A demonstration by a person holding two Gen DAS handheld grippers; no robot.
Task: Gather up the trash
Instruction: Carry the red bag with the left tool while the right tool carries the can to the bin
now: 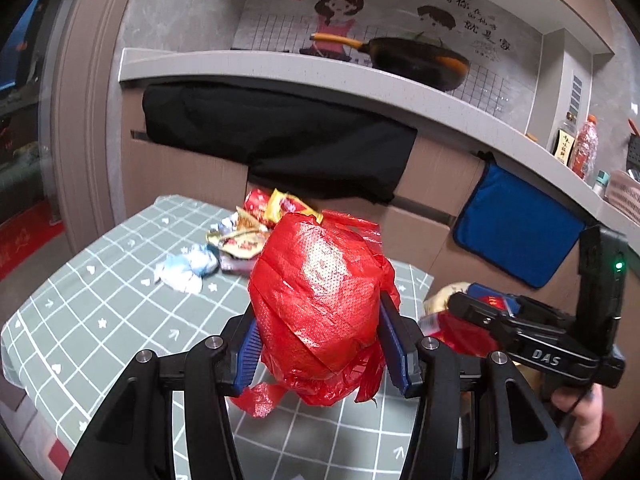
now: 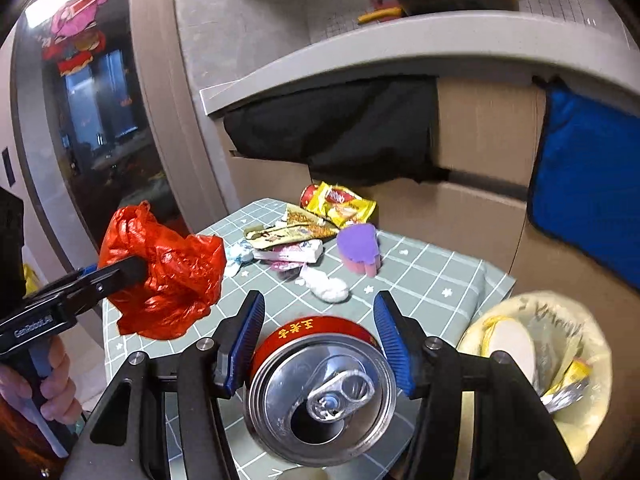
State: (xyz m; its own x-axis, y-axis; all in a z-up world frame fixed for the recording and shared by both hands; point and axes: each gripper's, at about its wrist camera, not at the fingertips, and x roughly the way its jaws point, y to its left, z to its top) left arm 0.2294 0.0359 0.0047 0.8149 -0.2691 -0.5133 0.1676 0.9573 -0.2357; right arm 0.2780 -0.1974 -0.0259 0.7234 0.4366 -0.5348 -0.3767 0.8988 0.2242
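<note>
My left gripper (image 1: 320, 340) is shut on a crumpled red plastic bag (image 1: 320, 304) and holds it above the green checked tablecloth (image 1: 100, 300); the bag also shows in the right wrist view (image 2: 168, 280). My right gripper (image 2: 318, 344) is shut on an opened red drink can (image 2: 320, 392), held top toward the camera over the table's near edge. Snack wrappers (image 2: 340, 204), crumpled tissues (image 2: 326, 286) and a purple sponge (image 2: 358, 246) lie on the table (image 2: 440, 280). A bin lined with a yellow bag (image 2: 560, 360) stands at the right and holds trash.
A kitchen counter (image 1: 280, 68) with a black pan (image 1: 420, 60) runs behind the table. A black cloth (image 1: 280, 136) and a blue cloth (image 1: 516, 228) hang on the cabinets. Bottles (image 1: 584, 148) stand on the counter at right. A glass door (image 2: 92, 120) is at left.
</note>
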